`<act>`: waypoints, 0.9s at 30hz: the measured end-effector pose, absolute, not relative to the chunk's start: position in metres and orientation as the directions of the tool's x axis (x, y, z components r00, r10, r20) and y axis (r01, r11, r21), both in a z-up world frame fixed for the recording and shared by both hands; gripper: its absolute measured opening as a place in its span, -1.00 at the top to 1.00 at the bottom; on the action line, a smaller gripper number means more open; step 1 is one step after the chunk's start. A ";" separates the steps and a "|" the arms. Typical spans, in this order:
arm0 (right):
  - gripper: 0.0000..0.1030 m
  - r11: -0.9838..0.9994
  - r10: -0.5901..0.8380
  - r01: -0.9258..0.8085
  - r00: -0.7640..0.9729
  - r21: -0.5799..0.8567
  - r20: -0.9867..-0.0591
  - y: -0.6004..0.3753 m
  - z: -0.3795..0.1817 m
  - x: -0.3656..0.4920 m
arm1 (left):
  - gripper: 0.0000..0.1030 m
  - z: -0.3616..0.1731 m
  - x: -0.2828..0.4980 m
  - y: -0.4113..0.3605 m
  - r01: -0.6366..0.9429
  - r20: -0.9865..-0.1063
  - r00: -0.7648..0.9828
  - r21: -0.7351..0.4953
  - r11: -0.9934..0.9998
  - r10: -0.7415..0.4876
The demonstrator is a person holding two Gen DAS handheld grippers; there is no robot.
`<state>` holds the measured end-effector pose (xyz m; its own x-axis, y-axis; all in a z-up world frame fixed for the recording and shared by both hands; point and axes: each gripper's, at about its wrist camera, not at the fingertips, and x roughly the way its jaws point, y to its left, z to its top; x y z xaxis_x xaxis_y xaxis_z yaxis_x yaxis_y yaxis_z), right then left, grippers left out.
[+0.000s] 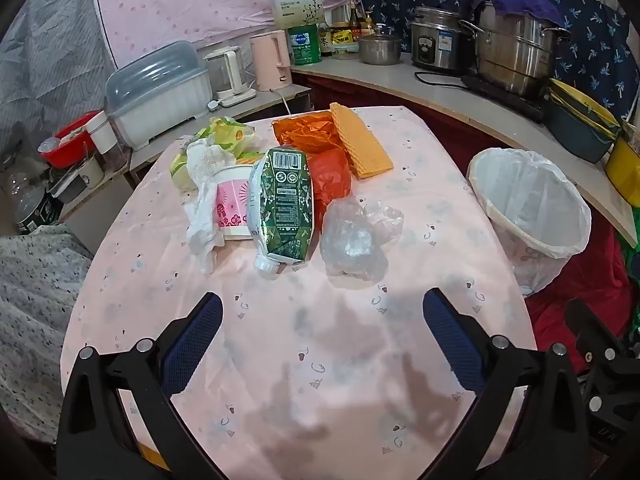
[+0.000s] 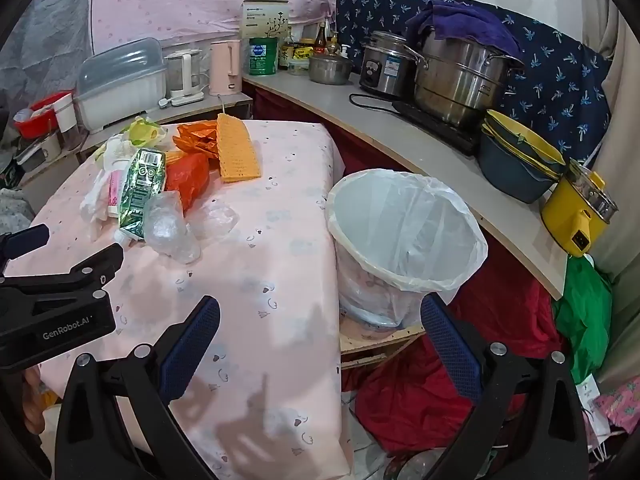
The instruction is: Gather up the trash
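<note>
Left gripper and right gripper hover, jaws spread wide, nothing between them. Ahead on the pink tablecloth, the trash sits heaped: green carton, clear plastic wrap, orange bag, tissue. The wrap is flimsy and could slip. The lined bin, beside the table, probably perches on a low stand; a knock might tip it.
</note>
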<state>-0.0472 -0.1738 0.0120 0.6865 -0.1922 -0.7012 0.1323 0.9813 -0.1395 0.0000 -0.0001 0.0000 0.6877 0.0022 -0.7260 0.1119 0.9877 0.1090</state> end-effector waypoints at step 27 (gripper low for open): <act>-0.87 0.975 -0.222 0.164 0.694 -0.150 -0.685 -0.178 0.013 -0.053 | -0.86 -0.003 -0.008 0.000 0.108 -0.721 0.693 0.083 0.991 -0.015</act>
<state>-0.0529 -0.1783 0.0128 0.6944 -0.2220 -0.6845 0.1638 0.9750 -0.1501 -0.0083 -0.0001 -0.0030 0.6932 -0.0148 -0.7206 0.1079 0.9907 0.0835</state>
